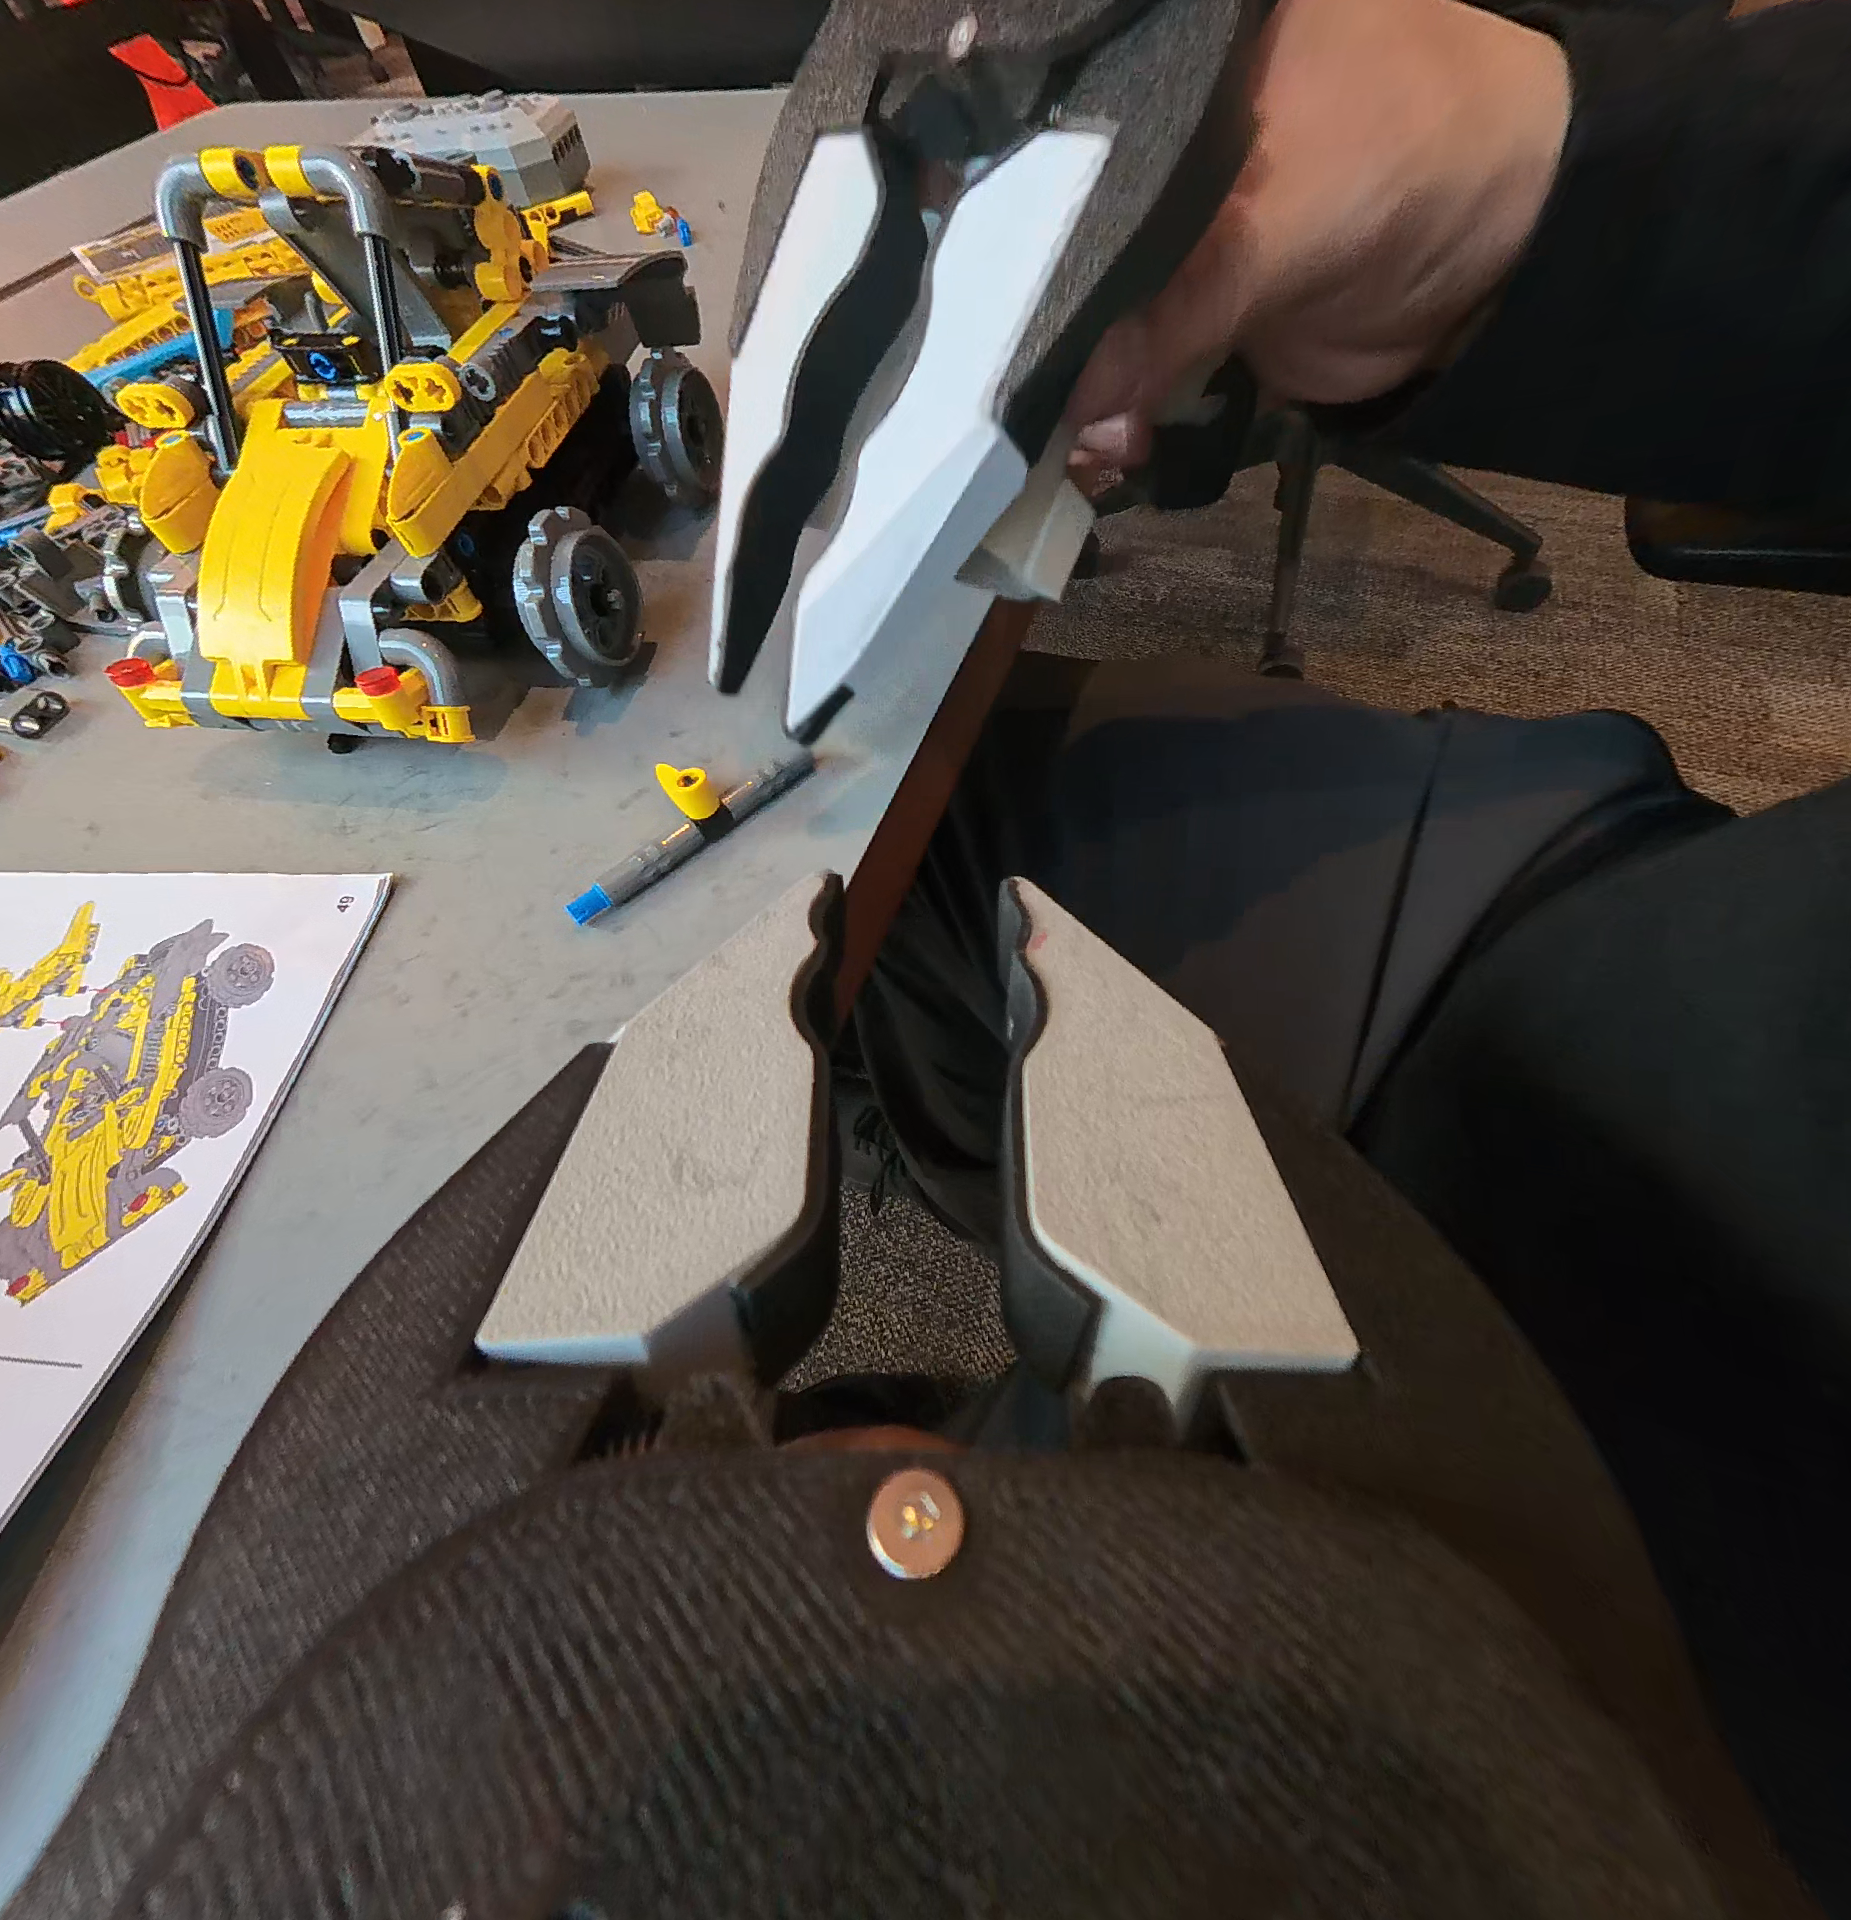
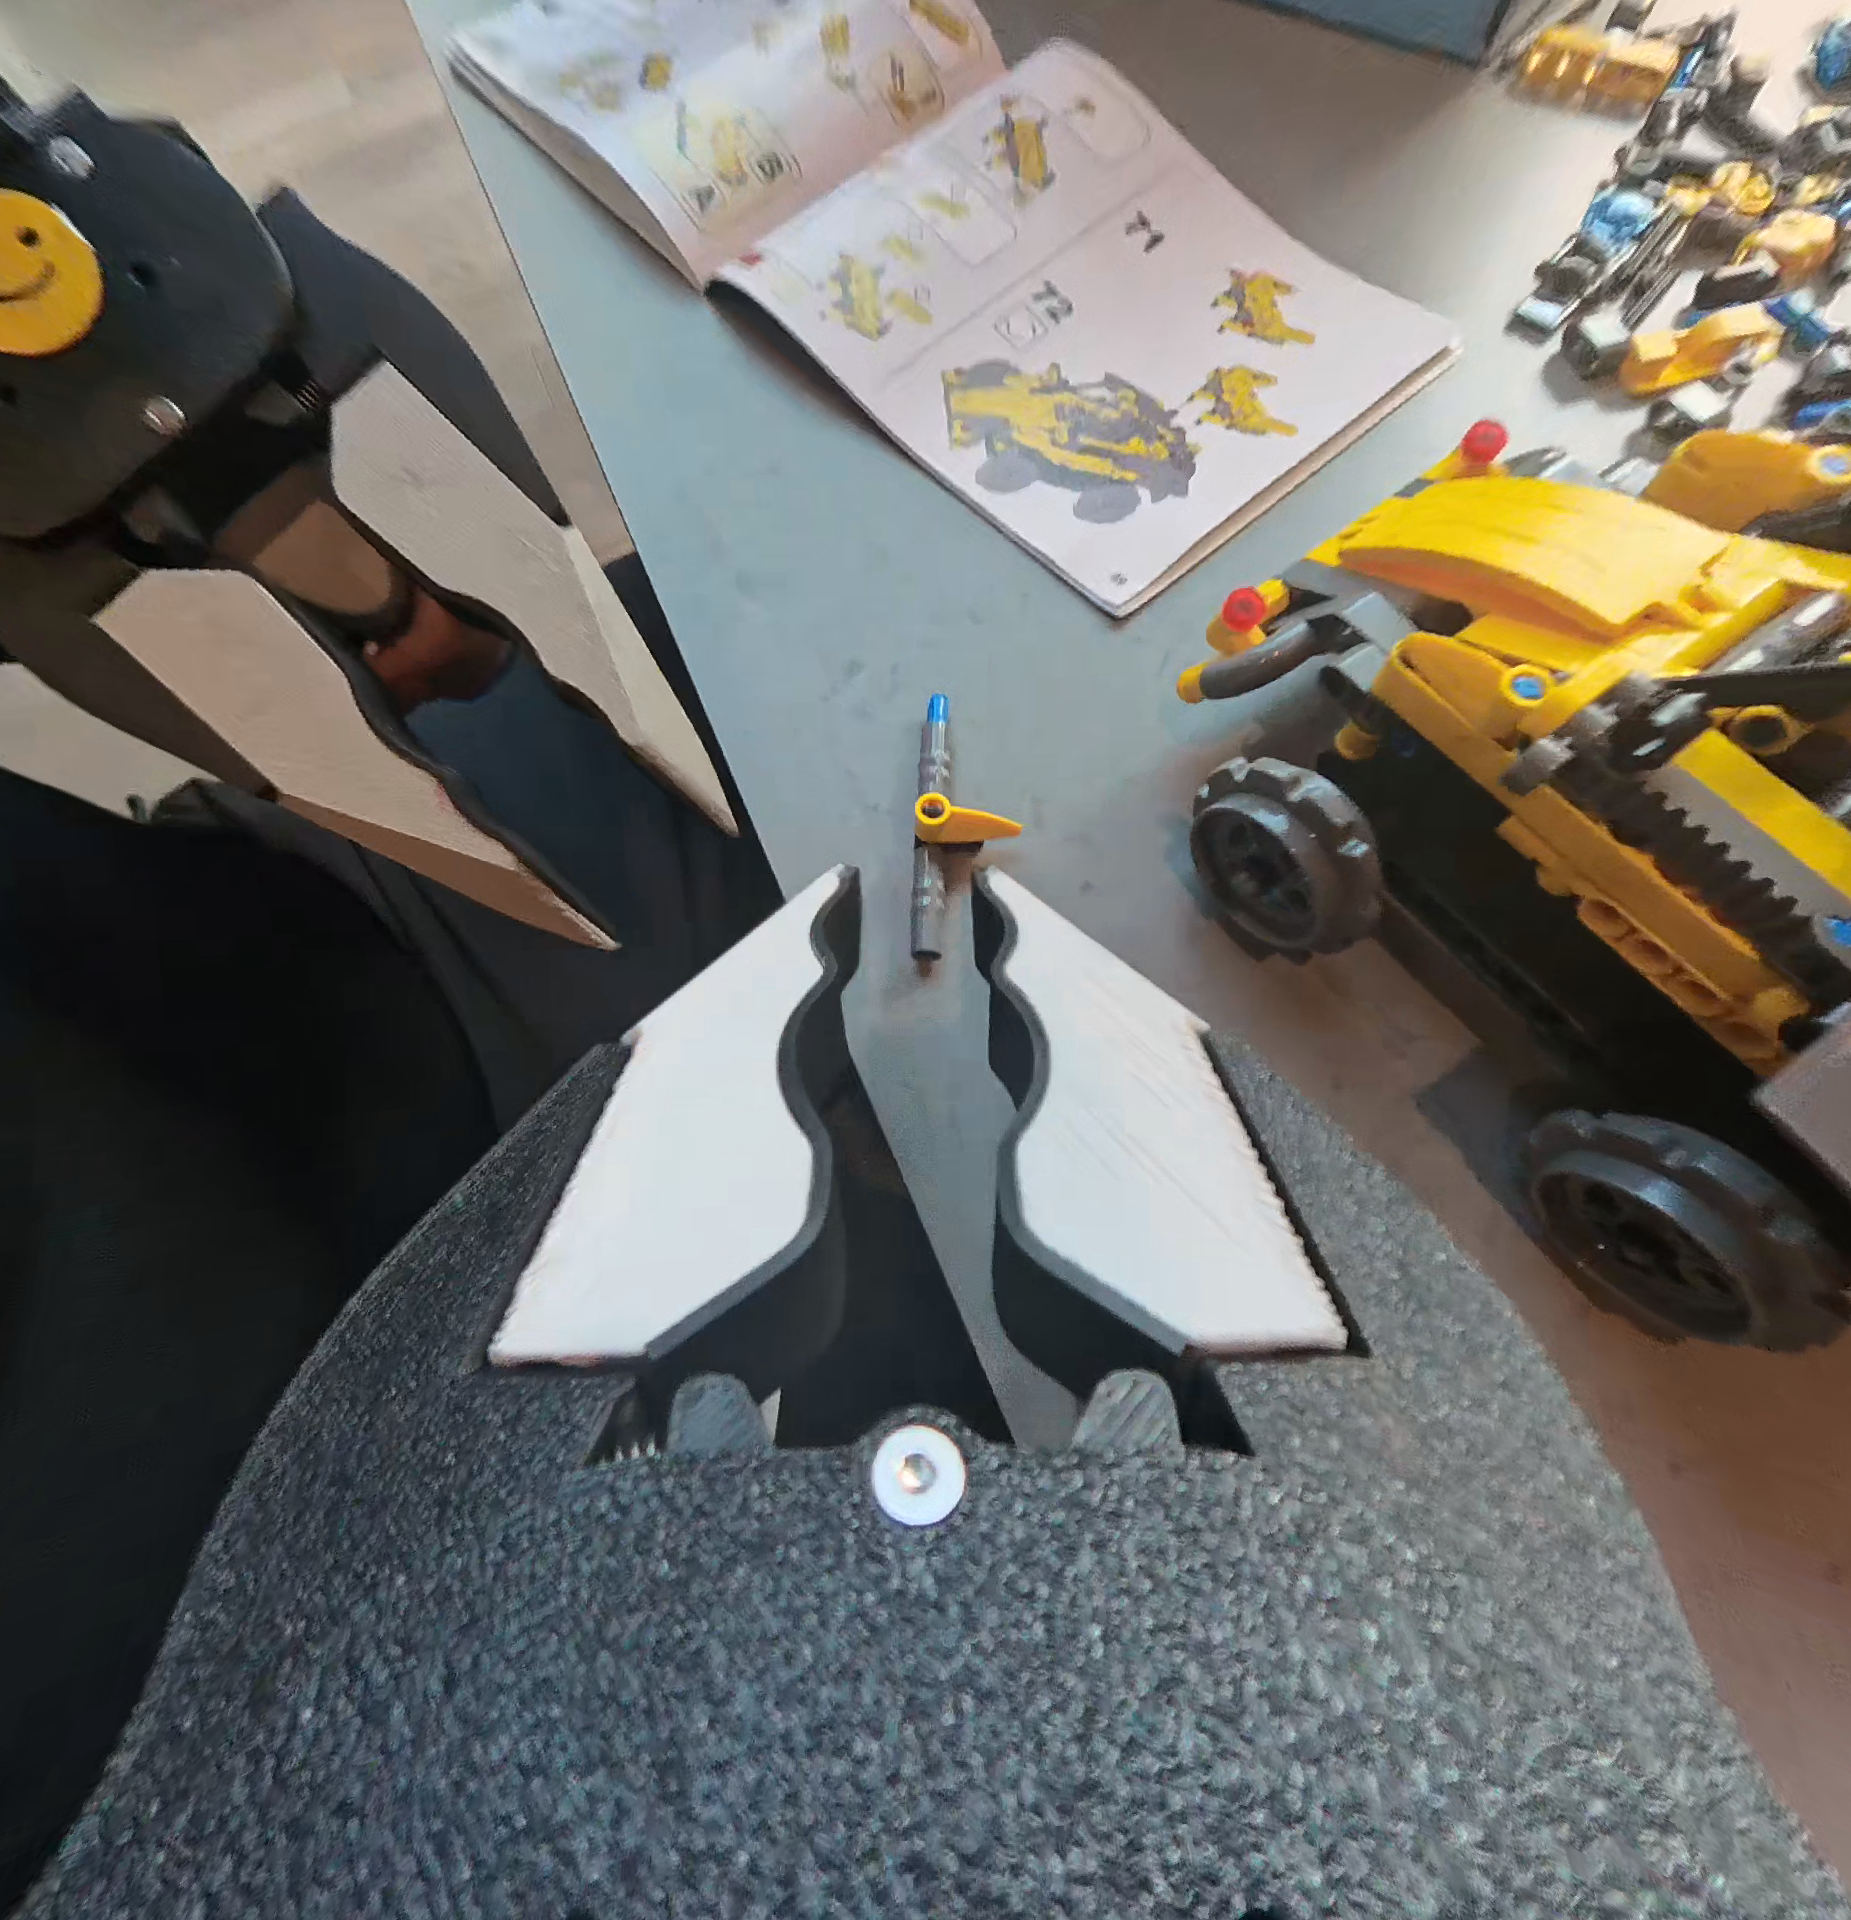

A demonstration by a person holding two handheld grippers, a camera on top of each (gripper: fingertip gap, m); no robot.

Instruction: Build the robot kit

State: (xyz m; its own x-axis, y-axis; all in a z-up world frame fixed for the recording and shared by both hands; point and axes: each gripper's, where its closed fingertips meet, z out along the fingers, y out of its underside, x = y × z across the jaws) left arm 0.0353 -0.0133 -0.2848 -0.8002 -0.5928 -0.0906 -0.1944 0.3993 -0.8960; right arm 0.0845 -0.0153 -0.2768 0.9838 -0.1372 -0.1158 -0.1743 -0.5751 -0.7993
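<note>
Jaws of both grippers gape empty; only the right wrist view frames the axle point(image 2: 929, 831) between them.

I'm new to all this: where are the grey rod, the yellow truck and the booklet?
Rod point(image 2: 929, 831): right wrist view, on its shaft.
Truck point(image 1: 277, 540): left wrist view, on its yellow hood.
Booklet point(image 2: 1160, 343): right wrist view, on the open page.

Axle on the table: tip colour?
Blue tip on a dark grey axle; clearest in the right wrist view.
</note>
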